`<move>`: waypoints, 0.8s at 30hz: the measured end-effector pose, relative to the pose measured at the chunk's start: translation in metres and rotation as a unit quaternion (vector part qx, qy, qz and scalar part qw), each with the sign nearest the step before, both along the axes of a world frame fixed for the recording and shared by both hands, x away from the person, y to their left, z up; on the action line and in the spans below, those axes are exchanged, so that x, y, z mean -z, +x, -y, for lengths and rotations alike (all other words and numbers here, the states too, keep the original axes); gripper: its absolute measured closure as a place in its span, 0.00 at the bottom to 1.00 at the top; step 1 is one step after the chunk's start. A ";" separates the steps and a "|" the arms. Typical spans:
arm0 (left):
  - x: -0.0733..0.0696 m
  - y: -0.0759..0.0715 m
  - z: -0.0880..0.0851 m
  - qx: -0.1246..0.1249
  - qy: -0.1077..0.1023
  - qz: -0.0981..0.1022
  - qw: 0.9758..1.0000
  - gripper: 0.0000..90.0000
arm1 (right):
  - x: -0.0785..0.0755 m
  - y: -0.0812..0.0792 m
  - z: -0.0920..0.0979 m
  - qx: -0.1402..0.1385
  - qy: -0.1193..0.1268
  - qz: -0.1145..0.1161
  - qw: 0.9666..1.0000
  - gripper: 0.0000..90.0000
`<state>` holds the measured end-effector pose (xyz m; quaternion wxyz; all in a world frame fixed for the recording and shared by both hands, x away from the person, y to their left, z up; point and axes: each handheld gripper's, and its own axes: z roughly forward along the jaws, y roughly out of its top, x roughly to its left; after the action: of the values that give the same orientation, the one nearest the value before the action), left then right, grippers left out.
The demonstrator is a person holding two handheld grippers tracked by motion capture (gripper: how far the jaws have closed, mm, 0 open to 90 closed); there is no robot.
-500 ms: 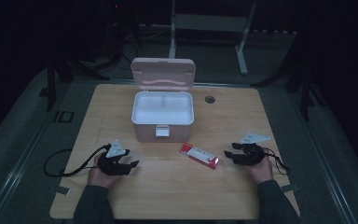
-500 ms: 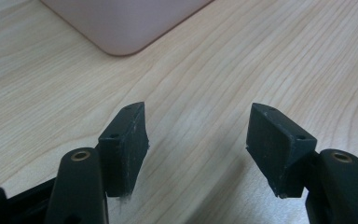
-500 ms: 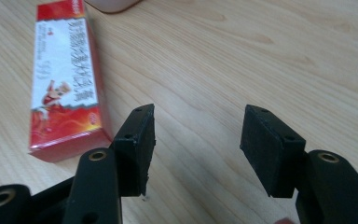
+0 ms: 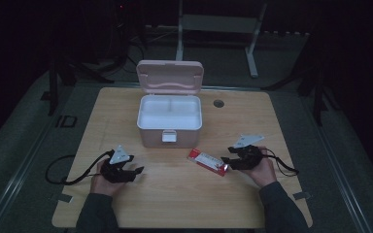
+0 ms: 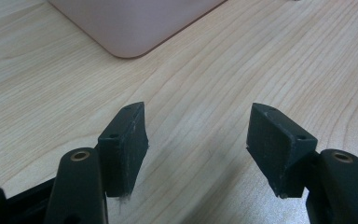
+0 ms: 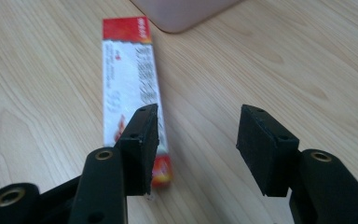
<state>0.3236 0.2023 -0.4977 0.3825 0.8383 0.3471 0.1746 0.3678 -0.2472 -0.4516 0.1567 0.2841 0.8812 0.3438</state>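
The right gripper (image 4: 228, 164), jaws wide and holding nothing, is nearing the red packet (image 4: 207, 161) lying flat in front of the open pink box (image 4: 170, 127). It should straddle the packet's narrow sides before squeezing.

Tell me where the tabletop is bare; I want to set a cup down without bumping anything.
Free: the wooden table along its near edge between the two forearms, and both far corners beside the open pink plastic box. Crowded: the strip in front of the box, where the red and white flat packet lies at the right gripper; the left gripper sits opposite.
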 end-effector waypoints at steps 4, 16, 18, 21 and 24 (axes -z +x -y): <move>0.001 0.000 0.001 -0.001 0.004 -0.005 1.000 0.42 | -0.003 0.003 -0.019 -0.015 -0.015 -0.003 1.000 0.54; 0.001 0.001 0.001 0.000 0.007 -0.010 1.000 0.42 | 0.002 0.009 -0.060 -0.054 -0.047 -0.025 0.997 0.51; 0.001 0.001 0.001 0.000 0.008 -0.010 1.000 0.42 | 0.004 0.009 -0.064 -0.057 -0.053 -0.027 0.997 0.50; 0.001 0.001 0.002 0.001 0.012 -0.011 1.000 0.42 | 0.008 0.012 -0.071 -0.062 -0.064 -0.030 0.996 0.50; 0.002 0.001 0.002 0.002 0.013 -0.011 1.000 0.42 | 0.014 0.016 -0.077 -0.067 -0.070 -0.039 0.995 0.50</move>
<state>0.3244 0.1998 -0.4995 0.3681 0.8456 0.3476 0.1693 0.3842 -0.1698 -0.4658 0.1178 0.2259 0.9256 0.2799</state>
